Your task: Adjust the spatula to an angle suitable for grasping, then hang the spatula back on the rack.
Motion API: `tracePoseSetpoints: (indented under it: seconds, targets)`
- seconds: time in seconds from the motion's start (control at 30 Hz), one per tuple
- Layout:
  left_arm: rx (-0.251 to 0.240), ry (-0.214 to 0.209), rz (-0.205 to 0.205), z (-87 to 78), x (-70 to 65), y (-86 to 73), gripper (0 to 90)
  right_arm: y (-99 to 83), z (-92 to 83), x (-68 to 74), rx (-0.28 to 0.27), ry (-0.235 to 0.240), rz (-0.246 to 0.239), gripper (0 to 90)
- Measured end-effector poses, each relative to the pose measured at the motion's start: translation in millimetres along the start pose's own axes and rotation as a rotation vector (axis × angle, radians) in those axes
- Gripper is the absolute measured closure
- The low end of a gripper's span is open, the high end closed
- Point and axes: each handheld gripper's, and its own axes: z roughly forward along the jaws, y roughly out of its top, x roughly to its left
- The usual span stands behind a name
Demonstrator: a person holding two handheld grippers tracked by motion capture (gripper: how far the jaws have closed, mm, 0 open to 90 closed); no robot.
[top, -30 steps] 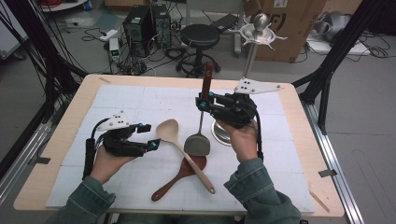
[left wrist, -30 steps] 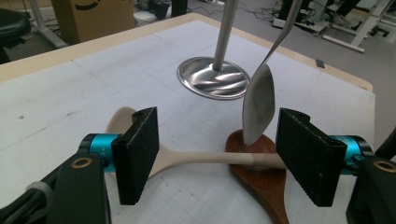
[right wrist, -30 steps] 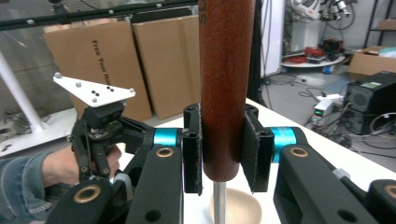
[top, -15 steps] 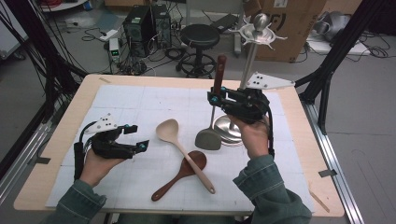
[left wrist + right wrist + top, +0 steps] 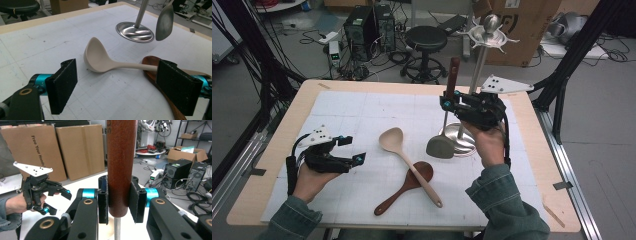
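Steel spatula (image 5: 440, 146), gripped by its brown handle in the right gripper (image 5: 451, 104), hangs mid-frame beside the rack (image 5: 482, 55), unhung; left gripper (image 5: 354, 150), fingers just widened, empty, lower left near two spoons.

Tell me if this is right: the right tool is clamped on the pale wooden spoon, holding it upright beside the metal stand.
Not quite. The right tool is clamped on the dark-handled metal spatula, as the right gripper view shows. The pale wooden spoon lies flat on the table. The metal stand is beside it.
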Motion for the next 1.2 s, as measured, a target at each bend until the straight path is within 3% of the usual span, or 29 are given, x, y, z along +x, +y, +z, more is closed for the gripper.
tracePoseSetpoints:
  seconds: [0.57,0.87,1.2]
  targets:
    - [0.008,0.008,0.005,0.0,0.8,-1.9,17.3,18.1,-7.2,-10.8,-0.007,-0.104,0.037,72.9]
    - [0.010,0.002,0.002,0.0,1.2,-2.1,16.8,18.5,-12.0,-17.4,-0.031,-0.138,0.063,72.9]
    - [0.006,0.004,-0.001,-0.2,1.6,-2.2,16.7,18.4,-7.9,-21.8,-0.022,-0.180,0.083,72.8]
